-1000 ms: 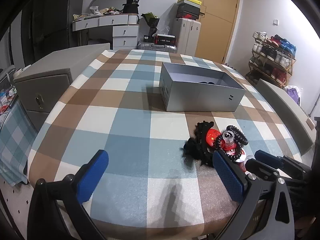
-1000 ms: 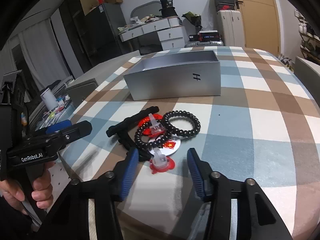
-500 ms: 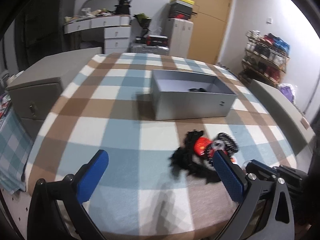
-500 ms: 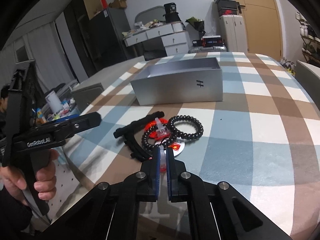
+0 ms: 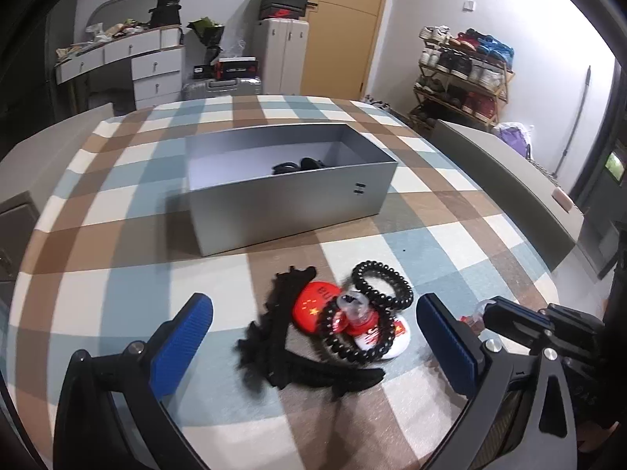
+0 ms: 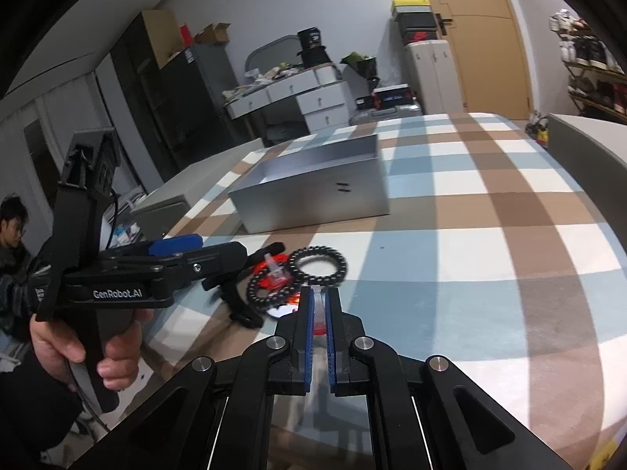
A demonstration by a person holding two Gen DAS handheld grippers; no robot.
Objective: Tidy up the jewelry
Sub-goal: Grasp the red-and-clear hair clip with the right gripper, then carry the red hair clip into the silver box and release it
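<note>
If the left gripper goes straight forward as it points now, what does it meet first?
Probably the black hair clip, lying between the open left gripper's fingers; the beaded bracelet follows. Depth is uncertain.

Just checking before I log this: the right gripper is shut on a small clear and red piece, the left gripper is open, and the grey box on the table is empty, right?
Not quite: the grey box isn't empty. The left wrist view shows dark items lying inside it. The rest holds: the right gripper is shut on the small clear and red piece, and the left gripper is open.
</note>
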